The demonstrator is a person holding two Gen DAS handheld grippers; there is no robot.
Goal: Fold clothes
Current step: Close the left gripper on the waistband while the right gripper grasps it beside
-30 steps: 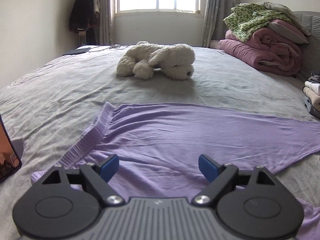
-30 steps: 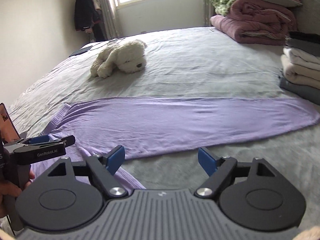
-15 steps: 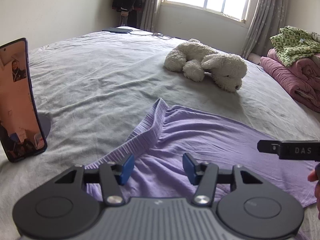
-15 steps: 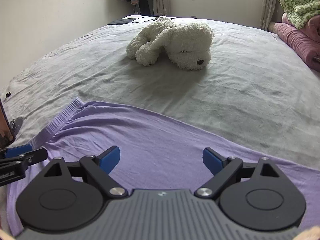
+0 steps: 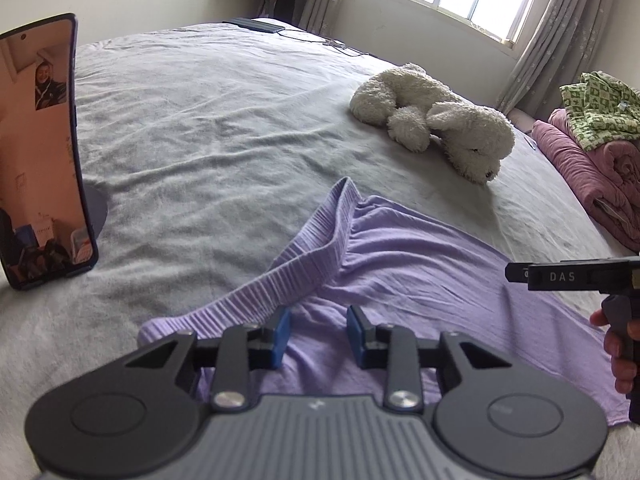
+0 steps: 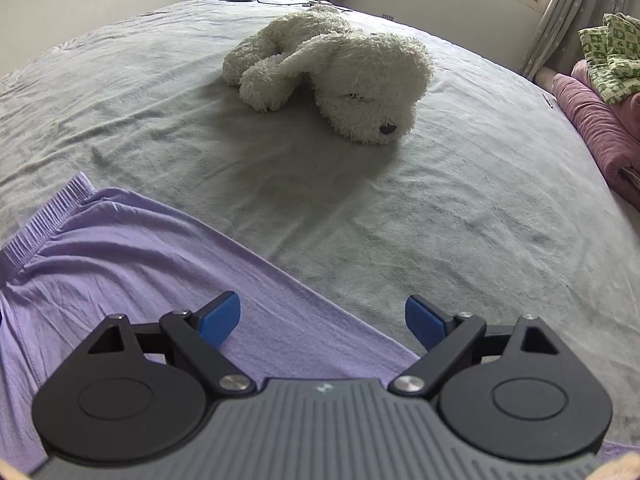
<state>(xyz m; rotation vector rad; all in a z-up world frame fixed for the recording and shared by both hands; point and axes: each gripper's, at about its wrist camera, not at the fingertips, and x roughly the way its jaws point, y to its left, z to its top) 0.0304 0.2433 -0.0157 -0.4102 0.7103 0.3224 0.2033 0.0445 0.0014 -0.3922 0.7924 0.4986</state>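
Purple garment [image 5: 400,264] lies spread flat on the grey bed [image 5: 208,128], its ribbed waistband just ahead of your left tongs [image 5: 318,336], which are half-closed and pinching nothing. Your right tongs [image 6: 322,320] hover spread wide over its far edge; pinch too shallow and you'll likely catch one layer, dragging the fold crooked.

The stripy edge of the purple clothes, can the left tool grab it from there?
Probably yes: the left tool hangs open over the purple clothes, the stripy edge just ahead, nothing between.
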